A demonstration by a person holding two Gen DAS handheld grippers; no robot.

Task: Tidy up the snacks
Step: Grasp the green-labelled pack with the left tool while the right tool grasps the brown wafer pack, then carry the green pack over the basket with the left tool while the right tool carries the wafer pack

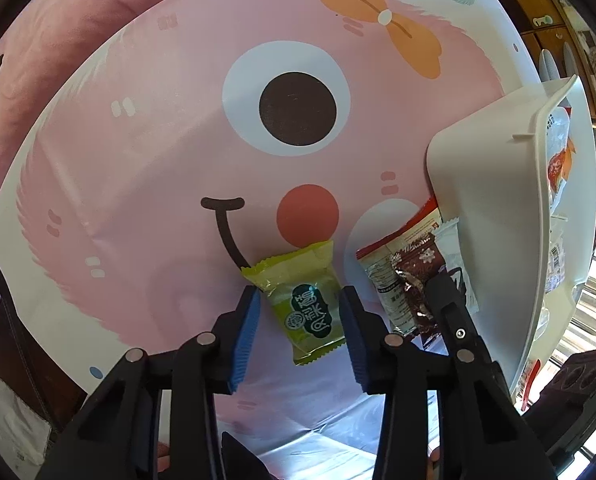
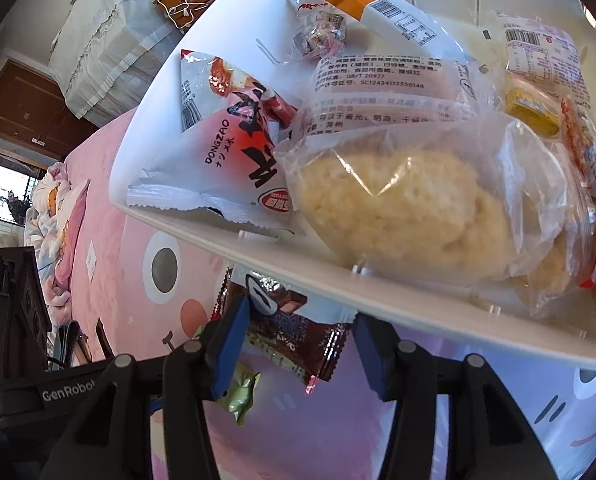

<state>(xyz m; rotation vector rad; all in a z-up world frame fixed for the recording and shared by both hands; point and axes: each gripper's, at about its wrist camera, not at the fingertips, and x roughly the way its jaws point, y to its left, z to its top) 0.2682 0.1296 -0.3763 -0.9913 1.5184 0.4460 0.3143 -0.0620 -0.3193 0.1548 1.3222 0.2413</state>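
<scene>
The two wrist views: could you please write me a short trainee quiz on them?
1. True or false: the green foil snack packet lies inside the white plastic tray.
2. Which packet lies between the jaws of the right gripper? A: brown foil snack packet. B: orange packet. C: clear bag.
3. Fill in: in the left wrist view, the tray stands toward the picture's ___ edge from the green packet.

Key: 1 false, it lies on the pink cartoon-print cloth; 2 A; 3 right.
</scene>
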